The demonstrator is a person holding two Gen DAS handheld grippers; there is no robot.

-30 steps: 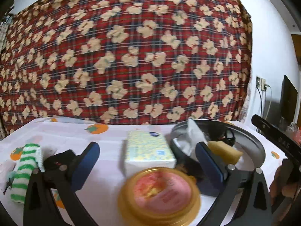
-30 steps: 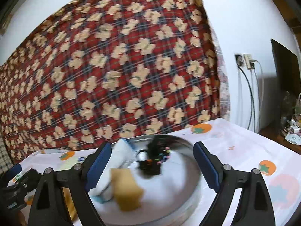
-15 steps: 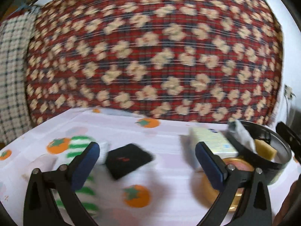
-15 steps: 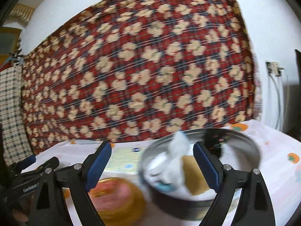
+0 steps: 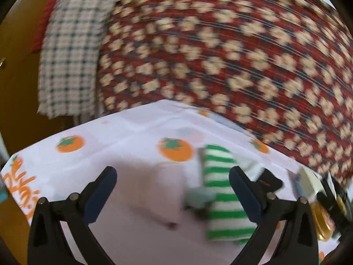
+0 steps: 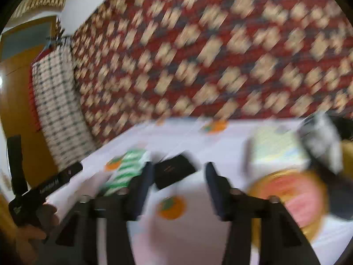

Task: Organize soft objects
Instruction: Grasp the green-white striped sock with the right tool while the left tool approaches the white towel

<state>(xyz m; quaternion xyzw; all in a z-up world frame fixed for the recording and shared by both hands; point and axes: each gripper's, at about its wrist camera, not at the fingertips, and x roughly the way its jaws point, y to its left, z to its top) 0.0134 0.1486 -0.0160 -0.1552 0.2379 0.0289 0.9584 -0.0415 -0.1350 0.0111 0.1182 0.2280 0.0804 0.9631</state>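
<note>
A green-and-white striped sock (image 5: 220, 190) lies on the white fruit-print tablecloth (image 5: 132, 145), just inside my left gripper's right finger (image 5: 242, 190). My left gripper (image 5: 172, 185) is open, and only bare cloth lies between its tips. In the right wrist view the sock (image 6: 128, 170) lies left of a black pouch (image 6: 174, 172). My right gripper (image 6: 178, 185) points at the pouch from just short of it. Its jaws are closing with nothing between them. The picture is blurred by motion.
A tissue pack (image 6: 275, 150), a round tin with a pink lid (image 6: 291, 196) and a dark bowl holding a white cloth (image 6: 320, 139) and a yellow sponge (image 6: 347, 156) stand to the right. A red patterned blanket (image 5: 220, 55) hangs behind. The table's left corner (image 5: 13, 161) is close.
Both views have swung left, away from the bowl and toward the sock and the black pouch. The right gripper's jaws have narrowed. The left gripper stays wide.
</note>
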